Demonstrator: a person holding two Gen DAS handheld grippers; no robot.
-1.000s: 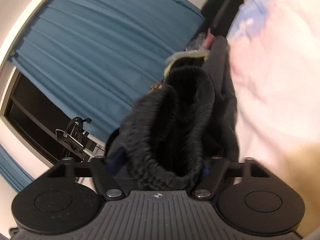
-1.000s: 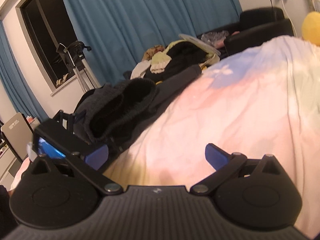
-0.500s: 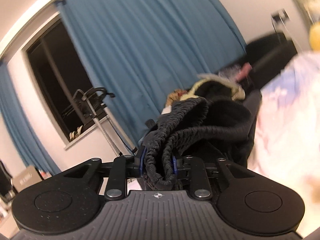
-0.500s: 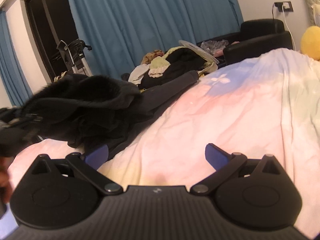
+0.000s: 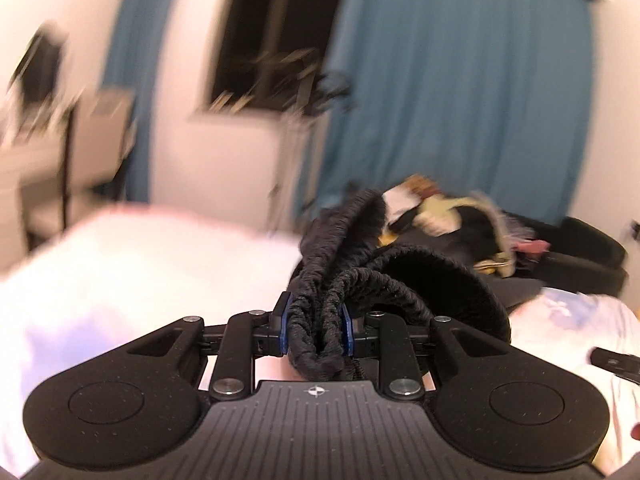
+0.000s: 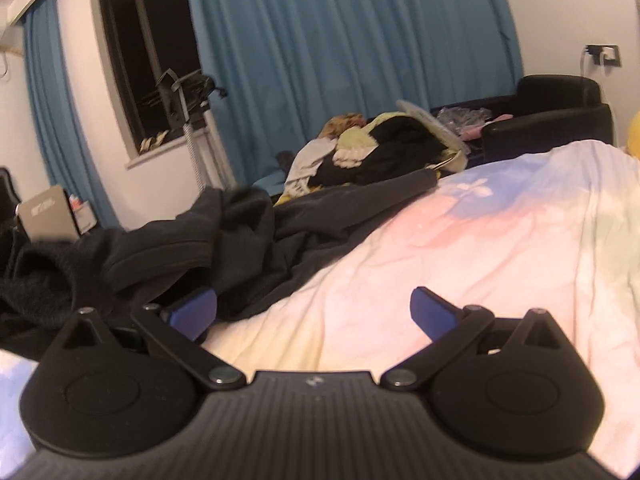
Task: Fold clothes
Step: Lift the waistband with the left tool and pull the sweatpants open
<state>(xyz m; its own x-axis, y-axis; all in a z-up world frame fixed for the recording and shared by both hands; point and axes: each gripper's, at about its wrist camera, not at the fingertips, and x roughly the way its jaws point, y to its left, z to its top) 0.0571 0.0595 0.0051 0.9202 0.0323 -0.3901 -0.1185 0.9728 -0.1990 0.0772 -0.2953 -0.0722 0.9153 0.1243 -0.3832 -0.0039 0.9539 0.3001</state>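
While clamped on the black waistband (image 5: 320, 304), left gripper (image 5: 314, 330); right gripper (image 6: 314, 312) spread wide over bedspread (image 6: 460, 248)

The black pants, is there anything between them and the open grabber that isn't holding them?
Nothing visible. The right gripper is open over the bedspread, and the black pants lie just beyond its left finger with no other thing in between. The left gripper already clamps their waistband.

Light: warm indoor light is falling on the bedspread (image 6: 480, 240); window (image 6: 132, 60) is showing black.
Blur: left view is smearing heavily.
Edges: fisheye is bending curtains (image 6: 340, 60).
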